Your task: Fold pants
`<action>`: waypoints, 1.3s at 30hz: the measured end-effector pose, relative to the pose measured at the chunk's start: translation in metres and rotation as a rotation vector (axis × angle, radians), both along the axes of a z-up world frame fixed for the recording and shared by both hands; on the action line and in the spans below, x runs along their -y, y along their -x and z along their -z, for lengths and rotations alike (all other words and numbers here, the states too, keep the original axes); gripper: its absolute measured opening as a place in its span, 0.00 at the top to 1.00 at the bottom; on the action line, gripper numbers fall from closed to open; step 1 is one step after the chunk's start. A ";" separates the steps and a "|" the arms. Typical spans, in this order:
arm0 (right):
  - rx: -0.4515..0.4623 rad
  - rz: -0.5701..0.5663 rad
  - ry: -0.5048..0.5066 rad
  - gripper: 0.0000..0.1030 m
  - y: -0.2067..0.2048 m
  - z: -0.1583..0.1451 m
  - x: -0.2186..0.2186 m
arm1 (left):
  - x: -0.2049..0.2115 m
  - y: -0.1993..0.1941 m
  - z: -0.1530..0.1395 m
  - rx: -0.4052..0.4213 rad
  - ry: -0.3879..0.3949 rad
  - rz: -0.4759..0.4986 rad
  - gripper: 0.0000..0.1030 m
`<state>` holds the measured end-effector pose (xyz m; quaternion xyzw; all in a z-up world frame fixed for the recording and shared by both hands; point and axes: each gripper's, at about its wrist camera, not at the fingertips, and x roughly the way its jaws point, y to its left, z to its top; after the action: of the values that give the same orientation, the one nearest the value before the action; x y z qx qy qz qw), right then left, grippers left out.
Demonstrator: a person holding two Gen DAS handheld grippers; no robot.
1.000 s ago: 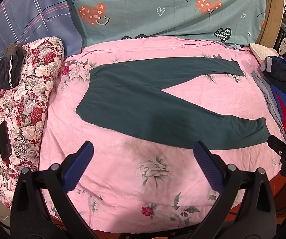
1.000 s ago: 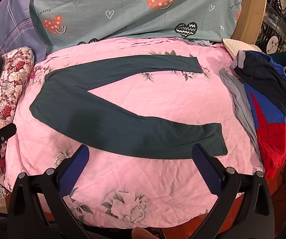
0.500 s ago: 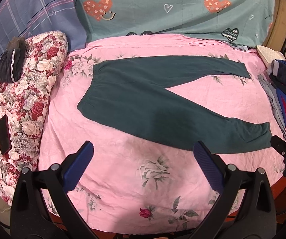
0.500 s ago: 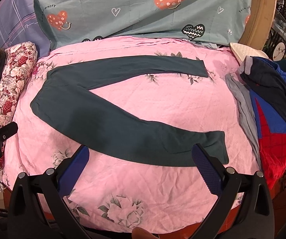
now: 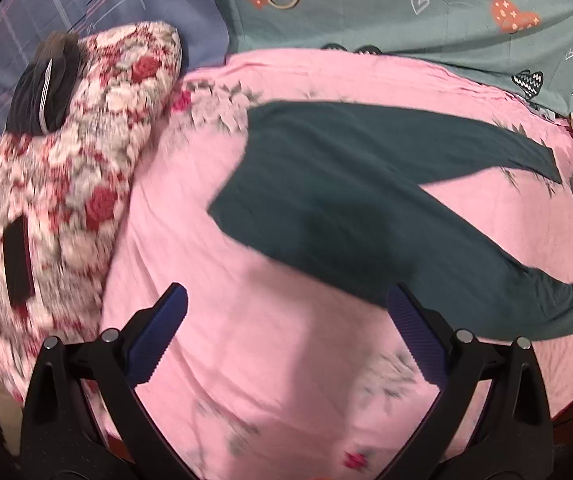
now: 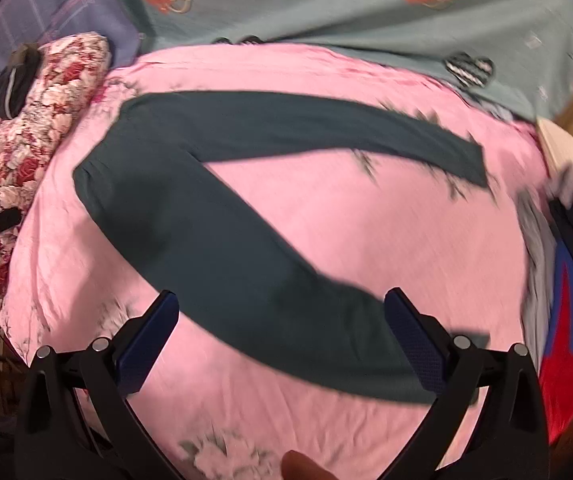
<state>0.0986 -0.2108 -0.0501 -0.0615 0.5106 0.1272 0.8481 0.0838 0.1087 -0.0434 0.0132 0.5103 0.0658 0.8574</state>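
Dark green pants (image 5: 358,208) lie flat on the pink floral bedspread (image 5: 278,360), waist to the left, legs spread in a V to the right. They also show in the right wrist view (image 6: 214,240). My left gripper (image 5: 286,332) is open and empty, above the bedspread just in front of the waist and near leg. My right gripper (image 6: 282,336) is open and empty, hovering over the lower part of the near leg; its cuff (image 6: 418,376) sits behind the right finger.
A red floral pillow (image 5: 66,184) with a dark bag (image 5: 42,88) and a black phone (image 5: 18,260) lies left. A pile of blue, red and grey clothes (image 6: 566,300) sits right. A teal heart-print pillow (image 5: 406,4) is behind.
Both grippers have moved forward and down toward the pants, which now look larger. The left view has swung left toward the waist; the right sits over the near leg. Both stay open.
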 end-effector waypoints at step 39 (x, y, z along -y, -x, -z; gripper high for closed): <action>-0.056 -0.406 0.060 0.98 -0.272 0.057 -0.102 | -0.105 -0.317 0.109 -0.075 0.273 0.642 0.93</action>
<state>0.3706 -0.1093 -0.1076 -0.1850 0.5147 0.2820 0.7883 0.4007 0.2132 -0.1520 0.0606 0.5153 -0.2767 0.8088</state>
